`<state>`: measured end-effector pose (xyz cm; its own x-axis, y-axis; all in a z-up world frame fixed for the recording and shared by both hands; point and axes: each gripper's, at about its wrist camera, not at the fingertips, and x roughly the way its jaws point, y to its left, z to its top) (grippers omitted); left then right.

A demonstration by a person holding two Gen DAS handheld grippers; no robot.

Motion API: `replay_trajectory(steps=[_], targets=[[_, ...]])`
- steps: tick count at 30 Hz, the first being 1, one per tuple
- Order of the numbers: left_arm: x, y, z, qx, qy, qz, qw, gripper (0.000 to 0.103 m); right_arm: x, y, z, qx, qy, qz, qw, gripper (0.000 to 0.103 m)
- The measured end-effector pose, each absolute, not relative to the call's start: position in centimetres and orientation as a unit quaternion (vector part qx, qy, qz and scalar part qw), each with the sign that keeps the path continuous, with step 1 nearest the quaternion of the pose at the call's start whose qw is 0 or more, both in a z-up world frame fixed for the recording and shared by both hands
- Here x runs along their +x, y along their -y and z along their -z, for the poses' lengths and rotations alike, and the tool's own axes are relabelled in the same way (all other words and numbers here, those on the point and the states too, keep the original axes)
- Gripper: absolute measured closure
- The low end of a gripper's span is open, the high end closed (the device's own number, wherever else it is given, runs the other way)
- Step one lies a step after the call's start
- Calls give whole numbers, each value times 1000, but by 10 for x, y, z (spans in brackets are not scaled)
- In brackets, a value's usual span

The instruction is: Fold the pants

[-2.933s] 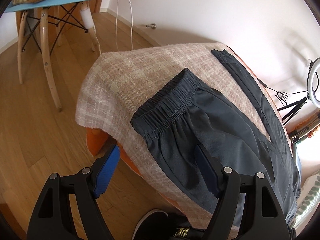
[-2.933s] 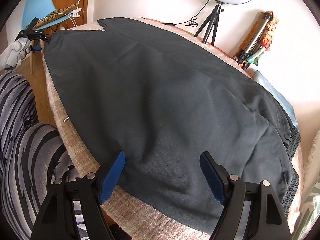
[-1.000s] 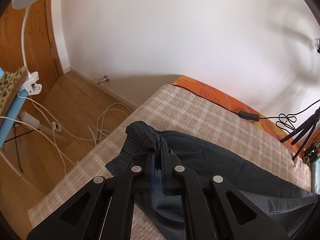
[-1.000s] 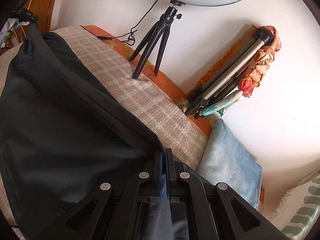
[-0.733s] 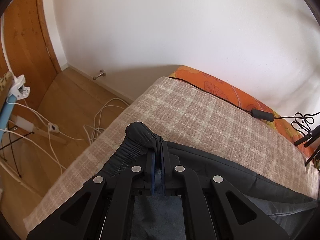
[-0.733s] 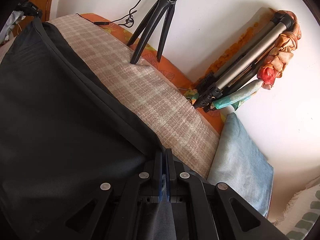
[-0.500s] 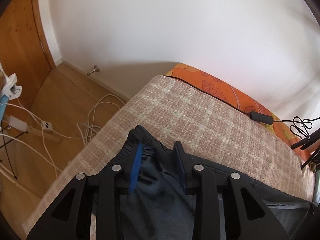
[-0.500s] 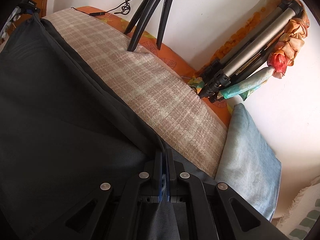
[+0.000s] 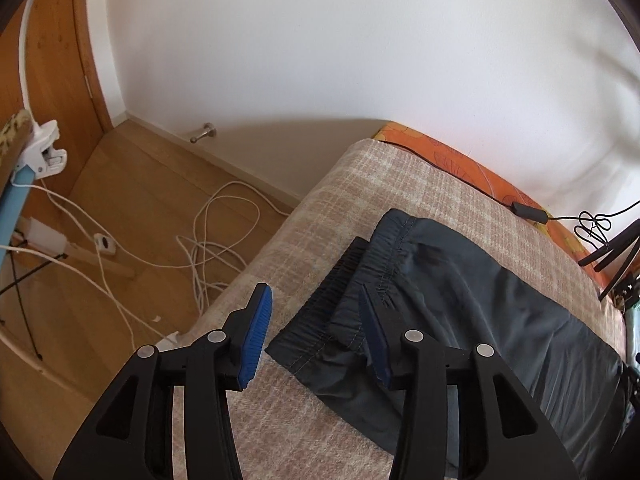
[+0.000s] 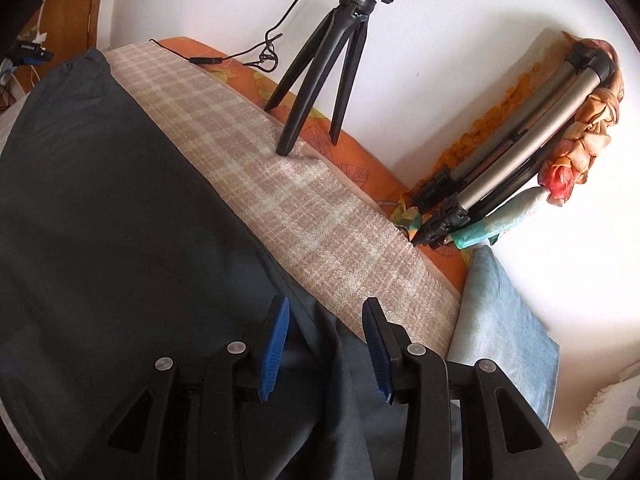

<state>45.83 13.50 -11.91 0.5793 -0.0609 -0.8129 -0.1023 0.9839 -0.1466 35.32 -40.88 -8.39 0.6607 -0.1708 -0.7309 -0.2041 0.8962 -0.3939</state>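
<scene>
Dark grey pants (image 9: 472, 292) lie folded lengthwise on a beige checked blanket (image 9: 384, 184) over a bed. In the left wrist view their elastic waistband (image 9: 352, 288) lies doubled near the blanket's corner. My left gripper (image 9: 316, 320) hangs just above it with its jaws opening; the waistband shows between the blue pads (image 9: 256, 332), which do not press on it. In the right wrist view the pants (image 10: 120, 220) fill the left half. My right gripper (image 10: 326, 336) is over their far edge, jaws opening, with loose cloth between the pads but free of them.
A black tripod (image 10: 320, 76) stands on the bed by the white wall, beside a folded silver tripod (image 10: 508, 160) and a light blue pillow (image 10: 504, 328). White cables (image 9: 208, 248) lie on the wooden floor left of the bed. An orange sheet (image 9: 472, 172) edges the wall.
Both grippers were shut on the pants' edge a second ago and carried it across the bed. Both have since let go; the waistband and leg edge now lie on the blanket.
</scene>
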Motion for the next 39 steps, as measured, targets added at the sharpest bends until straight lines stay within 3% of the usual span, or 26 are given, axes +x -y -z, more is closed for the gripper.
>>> replay_trajectory(steps=[9, 11, 12, 14, 19, 22, 24, 27, 29, 39], targets=[[461, -121, 151, -108, -464, 14, 879, 60, 308, 313, 74, -197, -403, -162, 879, 59], [459, -115, 150, -97, -458, 16, 884, 79, 294, 288, 75, -195, -404, -204, 870, 59], [458, -111, 149, -85, -456, 15, 886, 79, 289, 276, 77, -196, -405, -221, 865, 57], [455, -104, 145, -59, -447, 12, 892, 94, 279, 257, 83, -193, -415, -250, 853, 54], [452, -107, 135, -63, -435, 16, 898, 97, 263, 217, 112, -210, -443, -302, 817, 52], [449, -114, 126, -64, -429, 14, 901, 98, 262, 207, 129, -236, -451, -301, 806, 58], [448, -118, 120, -63, -424, 14, 903, 98, 266, 209, 128, -219, -452, -310, 807, 79], [447, -121, 113, -56, -421, 14, 905, 98, 272, 211, 126, -203, -457, -304, 811, 97], [446, -122, 113, -47, -422, 9, 905, 99, 273, 209, 124, -195, -456, -309, 811, 103], [450, -148, 142, -24, -444, -44, 895, 99, 272, 195, 129, -176, -458, -324, 809, 103]])
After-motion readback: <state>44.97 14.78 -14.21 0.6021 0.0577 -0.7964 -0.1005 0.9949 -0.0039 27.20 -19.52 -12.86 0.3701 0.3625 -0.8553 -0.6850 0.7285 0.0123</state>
